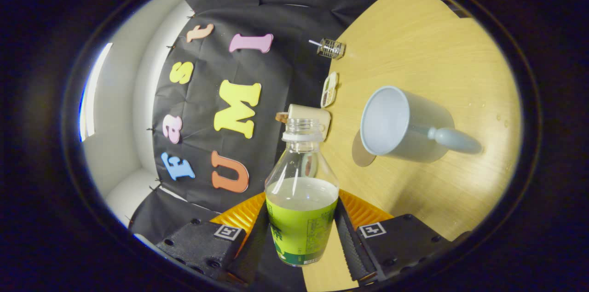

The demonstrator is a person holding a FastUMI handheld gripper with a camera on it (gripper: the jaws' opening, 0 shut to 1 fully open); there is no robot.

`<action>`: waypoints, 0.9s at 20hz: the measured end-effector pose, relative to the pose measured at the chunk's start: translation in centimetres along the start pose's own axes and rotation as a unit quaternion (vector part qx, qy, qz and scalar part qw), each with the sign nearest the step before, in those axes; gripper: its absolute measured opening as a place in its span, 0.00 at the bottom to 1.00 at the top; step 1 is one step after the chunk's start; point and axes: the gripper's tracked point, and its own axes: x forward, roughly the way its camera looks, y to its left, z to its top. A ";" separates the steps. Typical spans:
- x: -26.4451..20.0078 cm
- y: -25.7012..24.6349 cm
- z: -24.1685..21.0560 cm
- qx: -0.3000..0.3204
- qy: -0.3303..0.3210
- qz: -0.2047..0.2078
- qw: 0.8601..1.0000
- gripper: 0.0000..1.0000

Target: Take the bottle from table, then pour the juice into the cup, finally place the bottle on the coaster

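Note:
My gripper (301,230) is shut on a clear plastic bottle (301,200) with a green label, one finger on each side of the label. The bottle has no cap, and pale juice fills it to just above the label. I am rolled far over, so the wooden table (414,43) stands like a wall beside the bottle. A pale grey cup (405,124) with a handle stands on that table, beyond the fingers and off to the side of the bottle's mouth, apart from it. A brownish round patch (361,150) lies at the cup's base; I cannot tell whether it is a coaster or a shadow.
Just behind the bottle's mouth sits a beige object (309,116) with a cork-coloured piece (281,117) beside it. Farther along the table's back edge lie a small compartment box (329,89) and a small glass jar (331,48). The booth's black cloth wall stands behind them.

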 end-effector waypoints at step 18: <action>-0.3 5.6 1.6 0.235 0.009 0.060 0.970 0.77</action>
